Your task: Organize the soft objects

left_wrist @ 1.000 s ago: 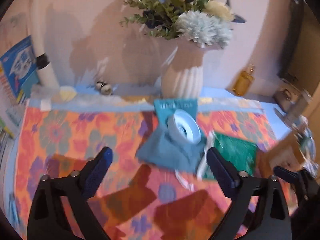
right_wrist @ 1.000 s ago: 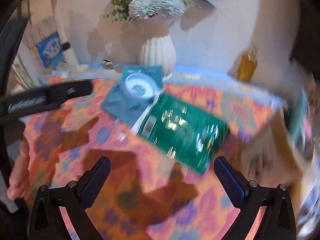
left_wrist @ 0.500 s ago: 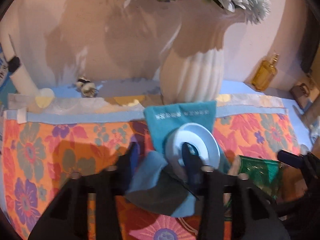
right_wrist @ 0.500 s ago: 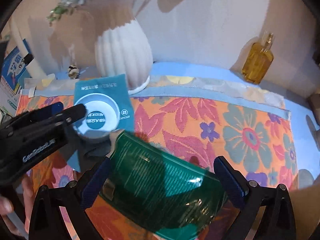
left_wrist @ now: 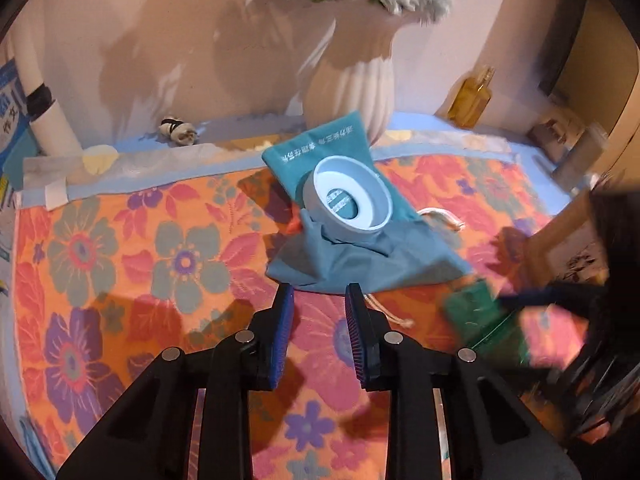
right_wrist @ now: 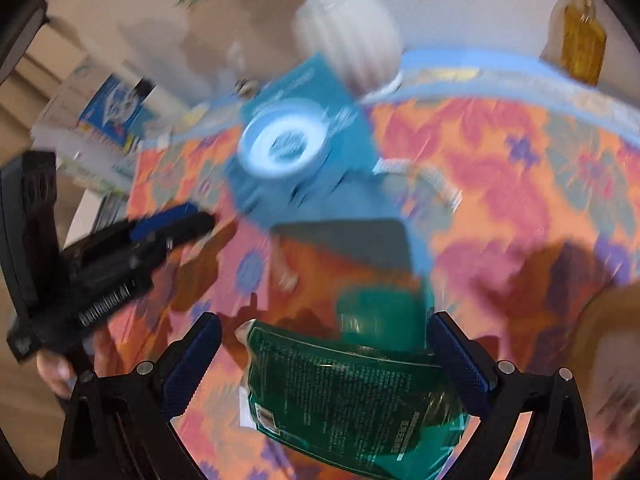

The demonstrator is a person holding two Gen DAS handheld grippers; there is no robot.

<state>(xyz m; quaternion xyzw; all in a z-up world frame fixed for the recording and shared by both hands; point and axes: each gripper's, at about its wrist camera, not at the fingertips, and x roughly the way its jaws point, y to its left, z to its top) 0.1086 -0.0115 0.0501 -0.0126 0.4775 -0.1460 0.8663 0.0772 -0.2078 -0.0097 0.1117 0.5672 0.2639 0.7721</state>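
A teal-blue cloth pouch point(left_wrist: 360, 256) lies on the flowered tablecloth point(left_wrist: 120, 264) with a pale blue round cup point(left_wrist: 350, 200) on it. My left gripper point(left_wrist: 319, 294) stands just short of the pouch's near edge. Its jaws are narrow, and only tablecloth shows between them. A green foil packet point(right_wrist: 352, 400) lies between the wide-open fingers of my right gripper point(right_wrist: 324, 322). The right finger point(right_wrist: 456, 356) is at the packet's corner, and the left one stands clear of it. The right wrist view is blurred; there the pouch point(right_wrist: 320, 92) and the left gripper point(right_wrist: 192, 216) show ahead.
A white ribbed vase point(left_wrist: 352, 84) with flowers stands behind the pouch against the wall. An amber bottle point(left_wrist: 474, 98) is at the back right and a small figurine point(left_wrist: 178, 132) at the back left. Books point(right_wrist: 116, 108) lie off the left edge. A wooden frame point(left_wrist: 560, 232) stands at the right.
My left jaws went from wide to narrow at the pouch's near part, then drew back; the pouch now lies turned. My right gripper came down over the green packet.
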